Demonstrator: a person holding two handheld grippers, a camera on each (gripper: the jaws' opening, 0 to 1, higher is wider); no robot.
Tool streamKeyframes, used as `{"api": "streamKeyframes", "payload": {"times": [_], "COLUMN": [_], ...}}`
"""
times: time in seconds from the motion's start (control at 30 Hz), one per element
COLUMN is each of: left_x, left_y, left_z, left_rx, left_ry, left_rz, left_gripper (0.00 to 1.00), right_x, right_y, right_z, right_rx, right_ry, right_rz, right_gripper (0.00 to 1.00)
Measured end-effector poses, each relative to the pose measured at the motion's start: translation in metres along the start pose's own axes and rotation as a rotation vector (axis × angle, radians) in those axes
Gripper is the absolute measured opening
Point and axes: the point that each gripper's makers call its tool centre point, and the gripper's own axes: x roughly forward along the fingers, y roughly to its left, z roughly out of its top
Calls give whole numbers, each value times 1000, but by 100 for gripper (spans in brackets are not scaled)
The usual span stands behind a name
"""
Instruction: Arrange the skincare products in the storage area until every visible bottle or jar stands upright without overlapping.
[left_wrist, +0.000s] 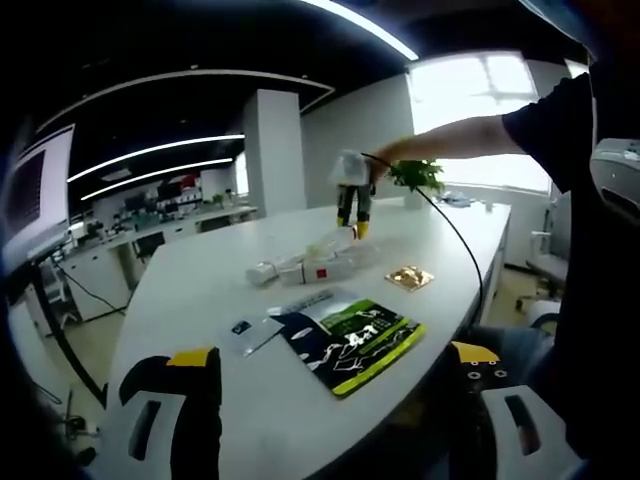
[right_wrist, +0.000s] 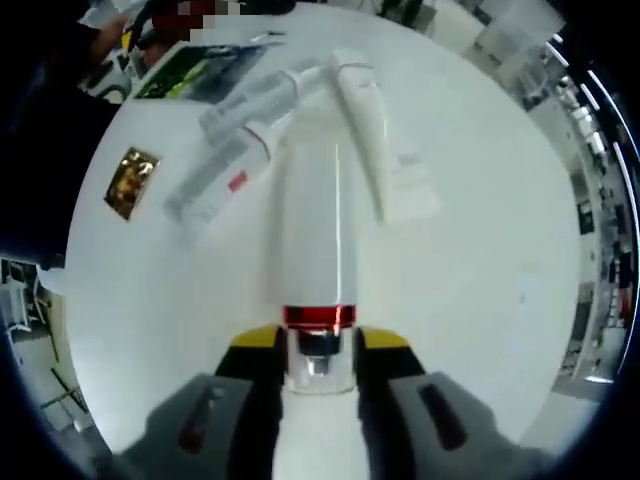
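Observation:
My right gripper (right_wrist: 320, 345) is shut on the neck of a tall white bottle (right_wrist: 318, 230) with a red band, which points away from the camera toward the white table (right_wrist: 480, 300). Below it, several white and clear tubes (right_wrist: 365, 130) lie flat, crossing each other, one with a red mark (right_wrist: 238, 180). In the left gripper view the right gripper (left_wrist: 352, 222) hangs over the same pile of tubes (left_wrist: 305, 268), held by a person's outstretched arm. My left gripper (left_wrist: 332, 354) stands open near the table's front edge, with nothing between its fingers.
A green-and-black packet (left_wrist: 355, 340) lies just ahead of the left jaws, a small clear sachet (left_wrist: 245, 330) to its left. A gold sachet (left_wrist: 410, 277) sits right of the tubes. A potted plant (left_wrist: 418, 178) stands at the far end. A cable (left_wrist: 455, 240) crosses the table.

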Motion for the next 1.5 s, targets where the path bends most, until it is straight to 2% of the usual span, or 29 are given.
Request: {"api": "streamKeyframes", "payload": {"times": [0.3,0.63,1.1,1.5], "left_x": [-2,-3,-6,-4], "left_y": [-4,-7,-7,-10], "left_z": [3,5,4,3], "left_rx": [2,3,-1,-11], "left_ry": [-25,-44,-56,-68], "left_rz": [-12,-26,-29,-49], "left_gripper": [94,94,94,94], "right_x": [-29,-51,-73,-84], "right_y": [5,4,4,5], "right_z": [-7,-4,-8,-13], "right_rx": [-8,-24,-61,-54], "right_ry": [88,138,231,290], "right_rz": [-19,-32,-45,-37], "right_gripper": [26,26,26,26]}}
